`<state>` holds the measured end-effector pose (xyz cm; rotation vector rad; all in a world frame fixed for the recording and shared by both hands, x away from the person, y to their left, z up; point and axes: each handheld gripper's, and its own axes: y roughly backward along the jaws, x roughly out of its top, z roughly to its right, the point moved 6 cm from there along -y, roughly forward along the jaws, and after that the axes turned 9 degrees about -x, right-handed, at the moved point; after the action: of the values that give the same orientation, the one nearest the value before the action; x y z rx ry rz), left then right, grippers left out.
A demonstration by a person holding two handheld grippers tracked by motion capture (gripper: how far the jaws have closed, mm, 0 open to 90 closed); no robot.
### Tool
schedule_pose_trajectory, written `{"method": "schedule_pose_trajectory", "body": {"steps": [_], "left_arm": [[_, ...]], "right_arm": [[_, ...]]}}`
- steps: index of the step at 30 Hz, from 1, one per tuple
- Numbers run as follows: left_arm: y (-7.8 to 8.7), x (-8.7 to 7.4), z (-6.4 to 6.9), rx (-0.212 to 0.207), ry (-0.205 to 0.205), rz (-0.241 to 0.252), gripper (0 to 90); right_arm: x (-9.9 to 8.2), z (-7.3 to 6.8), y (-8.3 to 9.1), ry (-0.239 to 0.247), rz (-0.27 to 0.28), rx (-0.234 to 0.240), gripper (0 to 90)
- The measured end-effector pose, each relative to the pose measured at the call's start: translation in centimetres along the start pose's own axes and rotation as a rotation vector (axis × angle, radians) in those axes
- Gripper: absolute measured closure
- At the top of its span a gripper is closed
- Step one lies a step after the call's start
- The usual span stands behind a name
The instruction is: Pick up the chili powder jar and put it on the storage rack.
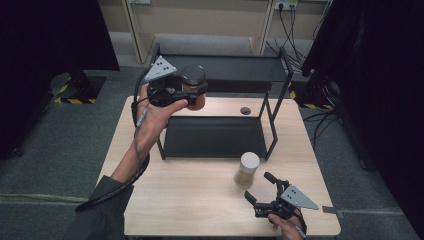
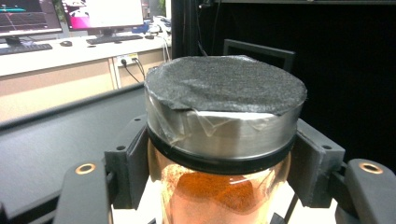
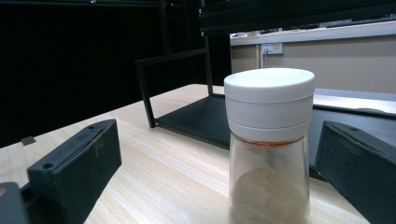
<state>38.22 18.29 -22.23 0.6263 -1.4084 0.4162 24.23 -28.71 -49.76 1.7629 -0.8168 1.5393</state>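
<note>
Nearest the high camera, the right claw (image 1: pixel 260 187) is held apart on the worktop (image 1: pixel 190 200), just short of a white-capped jar (image 1: pixel 247 169) of tan powder. Raised beside the black shelf rack's (image 1: pixel 220 67) top tier, the left claw (image 1: pixel 192 95) is clamped on a dark-lidded jar (image 1: pixel 194 87) of orange powder.

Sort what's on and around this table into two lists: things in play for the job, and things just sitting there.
In play:
- dark-lidded spice jar, clamped in the left gripper by the shelf's top tier
- white-lidded jar, standing before the open right gripper
- black two-tier shelf

Just there:
- table
- cable port
- wall cables
</note>
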Motion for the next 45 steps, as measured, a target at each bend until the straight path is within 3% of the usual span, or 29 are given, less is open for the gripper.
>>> {"method": "schedule_pose_trajectory", "body": {"steps": [10,25,45], "left_arm": [[-0.4,2.2,-0.4,0.036,-0.006,-0.002,31.7],[-1.9,4.5,-1.8,0.134,0.006,-0.006,31.7],[-4.4,4.5,-3.9,0.24,0.046,0.019,31.7]], "right_arm": [[0.0,0.0,0.0,0.001,-0.001,0.003,0.6],[-0.1,-0.1,0.0,0.0,-0.004,0.012,0.6],[-0.1,0.0,0.1,-0.009,0.002,0.022,0.6]]}}
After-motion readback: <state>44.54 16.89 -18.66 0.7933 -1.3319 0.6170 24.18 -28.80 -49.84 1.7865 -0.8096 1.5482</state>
